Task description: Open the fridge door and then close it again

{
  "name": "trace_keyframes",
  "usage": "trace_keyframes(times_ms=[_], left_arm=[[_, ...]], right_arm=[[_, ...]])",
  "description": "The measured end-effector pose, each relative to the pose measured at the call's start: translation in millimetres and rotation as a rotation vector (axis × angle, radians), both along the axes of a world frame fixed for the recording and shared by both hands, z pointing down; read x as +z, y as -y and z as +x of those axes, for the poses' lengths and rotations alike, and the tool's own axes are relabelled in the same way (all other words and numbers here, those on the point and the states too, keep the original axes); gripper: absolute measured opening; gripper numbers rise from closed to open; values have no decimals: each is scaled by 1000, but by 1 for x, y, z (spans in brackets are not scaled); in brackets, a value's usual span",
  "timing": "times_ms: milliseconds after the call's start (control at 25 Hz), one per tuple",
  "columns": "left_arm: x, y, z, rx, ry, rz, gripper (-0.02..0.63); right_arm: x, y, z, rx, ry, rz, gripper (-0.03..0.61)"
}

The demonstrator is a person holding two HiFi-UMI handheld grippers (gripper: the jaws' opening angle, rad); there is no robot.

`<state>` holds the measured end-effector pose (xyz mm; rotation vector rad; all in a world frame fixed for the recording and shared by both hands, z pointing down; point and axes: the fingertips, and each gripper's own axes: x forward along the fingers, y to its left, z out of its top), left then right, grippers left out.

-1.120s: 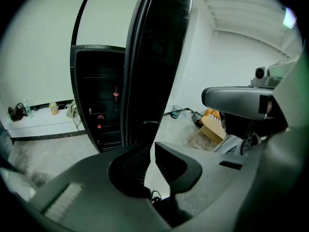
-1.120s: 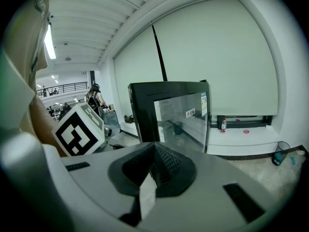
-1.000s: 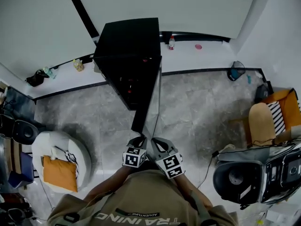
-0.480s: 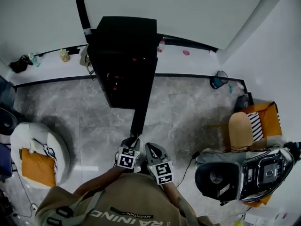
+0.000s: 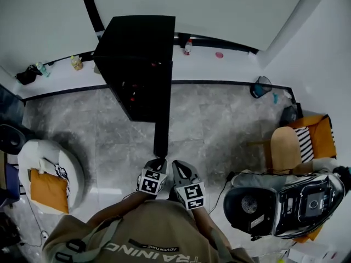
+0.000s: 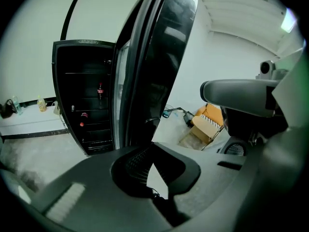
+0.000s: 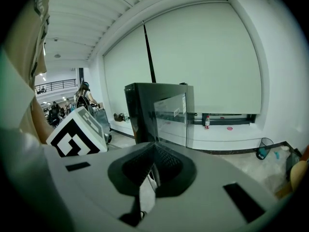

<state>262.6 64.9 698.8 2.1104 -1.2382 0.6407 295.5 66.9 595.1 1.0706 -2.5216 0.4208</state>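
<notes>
from where i stand i count one black fridge [image 5: 143, 37] with one fridge door [image 5: 162, 119]. two hand-held grippers, the left gripper [image 5: 158, 161] and the right gripper [image 5: 178, 165], one marker cube apiece: the left cube [image 5: 153, 182] and the right cube [image 5: 192, 195]. three bottles on the ledge [image 5: 236, 66]: a red-capped bottle [image 5: 188, 47], a yellowish bottle [image 5: 75, 63], a greenish bottle [image 5: 39, 68]; a fourth, the shelf bottle [image 6: 100, 90], is in the fridge, plus two small red items [image 6: 84, 115] i can't name. one pink dish [image 5: 219, 54], one black bag [image 5: 27, 74], one wire bin [image 5: 262, 86], one white round seat [image 5: 66, 163] carrying one orange cushion [image 5: 48, 189], one wooden chair [image 5: 285, 147], one striped cushion [image 5: 317, 133], one black-and-grey machine [image 5: 285, 199], one person [image 5: 153, 232].
</notes>
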Motion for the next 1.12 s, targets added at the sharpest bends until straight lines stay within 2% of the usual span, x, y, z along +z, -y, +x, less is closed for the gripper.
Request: trace_keyframes(times_ms=[280,520,880,1120], left_arm=[[-2,1,21,-53,50,-2,2],[2,6,35,-119,68,3,1],[-26,-3,33,-193,39,108,0],[-43,-19,8,-282,22,176,0]], right_arm=[[2,9,37,-27,39,17,-5],[6,15,56,-108,56,10,-5],[19,16,62,-236,67,-15,-5],[30,19,44,-292,102,-13,-5]])
